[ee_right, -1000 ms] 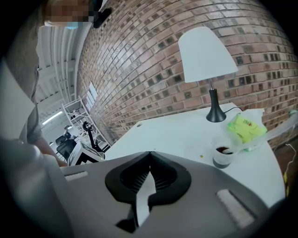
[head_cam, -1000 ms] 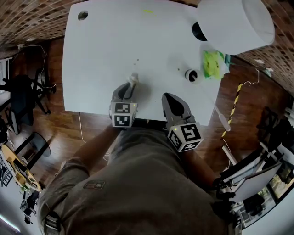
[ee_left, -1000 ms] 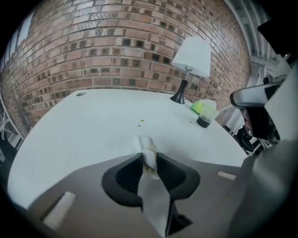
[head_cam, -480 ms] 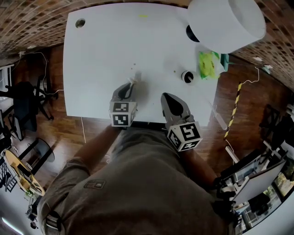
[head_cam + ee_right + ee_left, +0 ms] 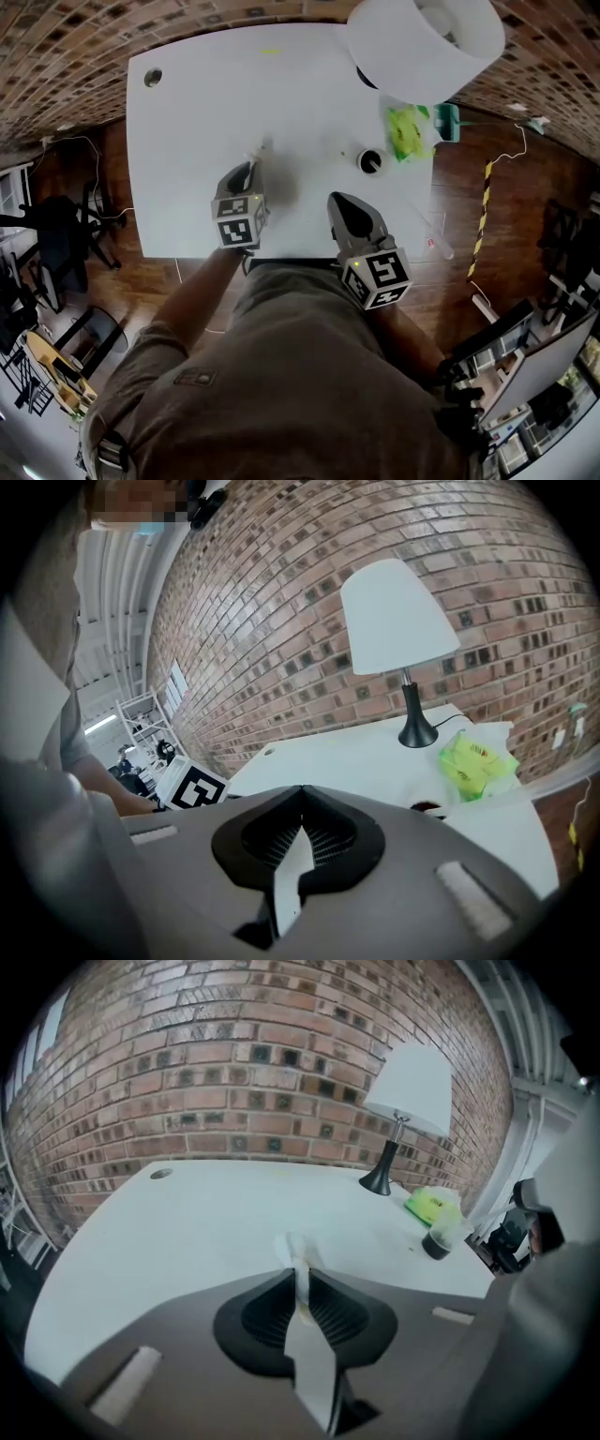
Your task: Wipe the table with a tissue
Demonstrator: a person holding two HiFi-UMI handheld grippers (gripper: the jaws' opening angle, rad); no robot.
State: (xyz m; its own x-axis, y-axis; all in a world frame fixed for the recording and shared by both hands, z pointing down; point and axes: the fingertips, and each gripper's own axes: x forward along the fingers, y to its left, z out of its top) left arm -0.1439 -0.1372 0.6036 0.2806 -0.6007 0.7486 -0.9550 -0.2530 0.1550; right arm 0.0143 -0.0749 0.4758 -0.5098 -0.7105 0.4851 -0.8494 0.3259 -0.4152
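My left gripper [image 5: 251, 169] is clamped on the tissue [image 5: 258, 152]. Its jaws have just been closing. In the left gripper view the ribbed pads [image 5: 267, 1314] press a narrow white strip of it between them, and a crumpled end sticks out past the tips. In the head view that gripper is over the near middle of the white table [image 5: 187, 122], pointing away from the near edge, with the tissue's loose end out in front of it. I cannot tell whether that end touches the tabletop or hangs just above it, since white on white gives me little to go on.

My right gripper [image 5: 341, 201] is to the right of the left one and apart from it, over the table's near edge. In the right gripper view its jaws meet at the tips with nothing between them. The left gripper's marker cube [image 5: 195, 785] shows at the left of that view.

At the table's far right stands a lamp [image 5: 427, 42] with a white shade on a black base. Just in front of it lies a green pack [image 5: 405, 131], and a small dark cup [image 5: 369, 161] stands just left of the pack. All three are well apart from both grippers. A round hole [image 5: 152, 77] sits in the far left corner of the tabletop.
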